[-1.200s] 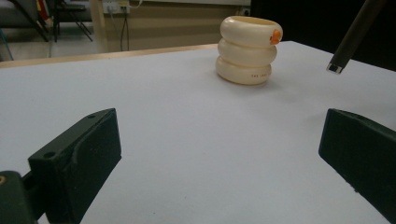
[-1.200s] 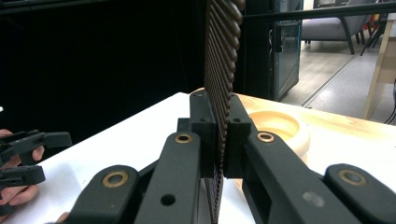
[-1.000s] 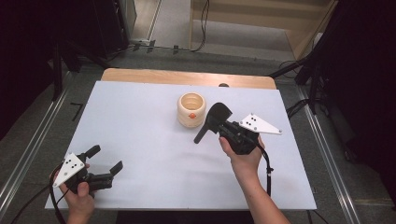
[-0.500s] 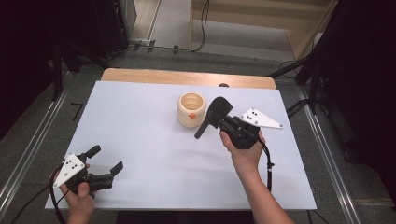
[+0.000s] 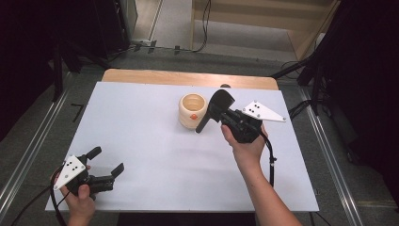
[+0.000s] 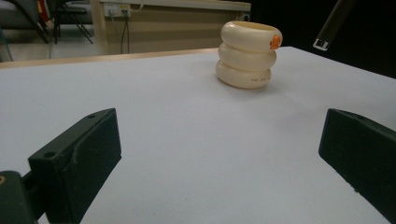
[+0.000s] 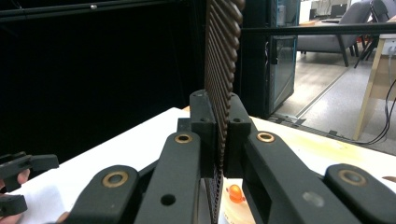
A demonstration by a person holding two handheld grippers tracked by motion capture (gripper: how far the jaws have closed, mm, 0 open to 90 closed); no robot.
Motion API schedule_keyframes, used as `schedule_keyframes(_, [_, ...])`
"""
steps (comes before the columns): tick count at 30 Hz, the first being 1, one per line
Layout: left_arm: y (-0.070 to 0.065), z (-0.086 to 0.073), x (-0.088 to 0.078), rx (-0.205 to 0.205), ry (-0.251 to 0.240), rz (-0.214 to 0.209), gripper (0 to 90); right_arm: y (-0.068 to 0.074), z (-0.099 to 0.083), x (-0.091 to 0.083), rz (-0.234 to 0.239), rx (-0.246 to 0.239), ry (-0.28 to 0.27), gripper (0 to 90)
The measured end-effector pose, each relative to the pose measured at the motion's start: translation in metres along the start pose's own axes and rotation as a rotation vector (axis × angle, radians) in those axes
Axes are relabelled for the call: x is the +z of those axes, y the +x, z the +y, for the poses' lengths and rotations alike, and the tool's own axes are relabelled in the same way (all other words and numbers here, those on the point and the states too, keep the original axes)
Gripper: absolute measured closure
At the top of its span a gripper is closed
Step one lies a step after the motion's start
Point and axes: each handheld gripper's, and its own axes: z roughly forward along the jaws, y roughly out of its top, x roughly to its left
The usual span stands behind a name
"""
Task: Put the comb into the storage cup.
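Observation:
A cream ribbed cup (image 5: 192, 110) with an orange spot stands on the white table (image 5: 136, 127), right of the middle toward the back. My right gripper (image 5: 229, 116) hovers just right of it, shut on a dark flat ribbed tool (image 5: 215, 109) whose thin end hangs down beside the cup. In the right gripper view the jaws (image 7: 218, 109) clamp the ribbed tool (image 7: 222, 51) edge-on, with the cup's orange spot (image 7: 235, 192) below. My left gripper (image 5: 107, 163) rests open at the front left. The left gripper view (image 6: 219, 154) looks at the cup (image 6: 247, 56), and the tool's tip (image 6: 330, 25) shows above it.
A wooden strip (image 5: 188, 77) runs along the table's far edge. Metal rails (image 5: 28, 150) flank both sides. Black stands and cables (image 5: 310, 75) crowd the back right. A cable (image 5: 270, 162) trails from the right gripper over the white surface.
My right gripper has carried the tool farther from the person and a little toward the cup. The left gripper has stayed where it was.

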Motion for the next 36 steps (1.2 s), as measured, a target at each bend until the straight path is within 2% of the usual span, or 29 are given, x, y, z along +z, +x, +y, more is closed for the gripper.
schedule_keyframes(24, [-0.001, 0.0, 0.0, 0.008, 0.011, -0.005, 0.0, -0.008, 0.02, 0.009, -0.014, -0.008, -0.018, 84.4])
schedule_keyframes(36, [-0.001, 0.0, 0.0, 0.007, 0.009, -0.01, 0.0, -0.011, 0.026, 0.02, -0.018, -0.015, -0.015, 84.4])
